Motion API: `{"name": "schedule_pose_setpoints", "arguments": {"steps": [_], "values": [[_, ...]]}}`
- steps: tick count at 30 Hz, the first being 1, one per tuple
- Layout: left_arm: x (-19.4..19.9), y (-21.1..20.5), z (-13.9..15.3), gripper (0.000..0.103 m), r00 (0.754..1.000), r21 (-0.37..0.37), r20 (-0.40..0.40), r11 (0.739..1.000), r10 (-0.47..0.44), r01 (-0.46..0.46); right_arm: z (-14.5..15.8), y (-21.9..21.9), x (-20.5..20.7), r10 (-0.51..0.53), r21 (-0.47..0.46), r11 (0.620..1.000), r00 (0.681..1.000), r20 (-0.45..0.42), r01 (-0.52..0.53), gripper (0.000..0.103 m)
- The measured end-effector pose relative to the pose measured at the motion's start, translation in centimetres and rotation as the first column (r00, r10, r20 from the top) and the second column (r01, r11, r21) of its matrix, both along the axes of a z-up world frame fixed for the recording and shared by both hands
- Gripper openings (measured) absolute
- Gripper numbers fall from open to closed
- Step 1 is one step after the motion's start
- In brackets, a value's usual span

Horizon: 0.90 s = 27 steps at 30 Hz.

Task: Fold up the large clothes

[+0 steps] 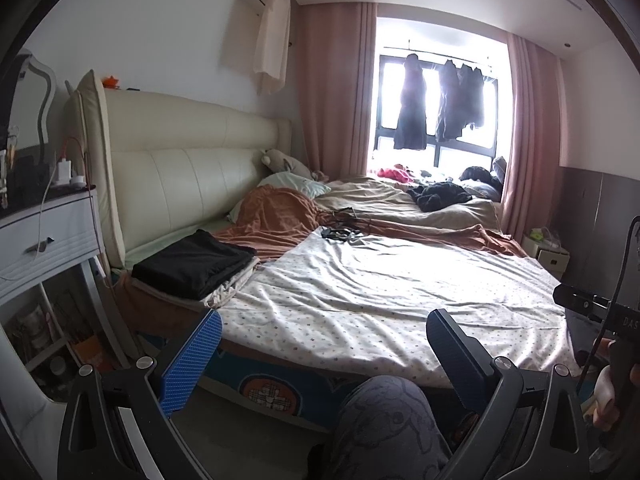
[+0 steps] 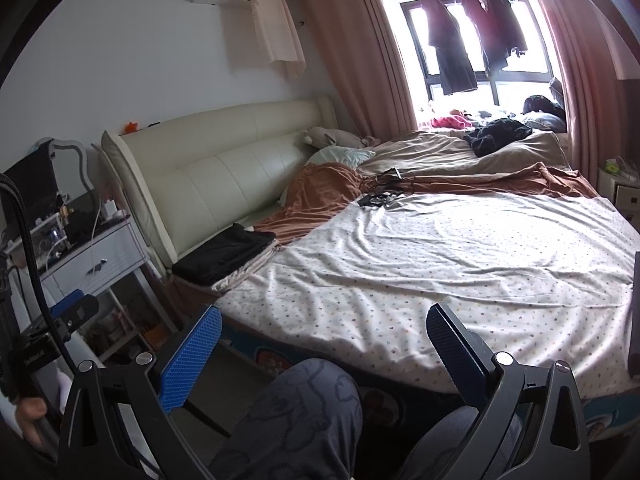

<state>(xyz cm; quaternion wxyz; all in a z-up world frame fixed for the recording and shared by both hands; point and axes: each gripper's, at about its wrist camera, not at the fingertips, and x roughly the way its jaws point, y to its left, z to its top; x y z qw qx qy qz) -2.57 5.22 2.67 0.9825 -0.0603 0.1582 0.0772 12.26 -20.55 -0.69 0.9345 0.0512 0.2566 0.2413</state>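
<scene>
A folded black garment lies on a pale folded cloth at the bed's near left corner, by the headboard. A crumpled dark garment sits far across the bed near the window. My left gripper is open and holds nothing, hovering at the bed's near edge above a person's knee. My right gripper is open too, with nothing between its blue pads, also short of the bed edge. Both are well away from either garment.
A white dotted sheet covers the bed's near half, with an orange blanket and black cables beyond. A white nightstand stands left of the headboard. Dark clothes hang in the window. The other gripper's hand shows at right.
</scene>
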Motion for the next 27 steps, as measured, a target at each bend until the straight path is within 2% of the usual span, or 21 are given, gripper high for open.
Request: {"name": "schedule_pose_setpoints", "arguments": {"steps": [14, 27], "values": [[-0.9, 0.0, 0.1, 0.102, 1.000, -0.016, 0.007, 1.000, -0.022, 0.022, 0.0, 0.3, -0.8, -0.004, 0.001, 1.000, 1.000, 0.003, 0.004, 0.103], [-2.1, 0.0, 0.3, 0.102, 0.999, 0.003, 0.031, 0.999, -0.032, 0.032, 0.3, 0.7, -1.7, -0.004, -0.005, 1.000, 1.000, 0.008, 0.004, 0.103]]}}
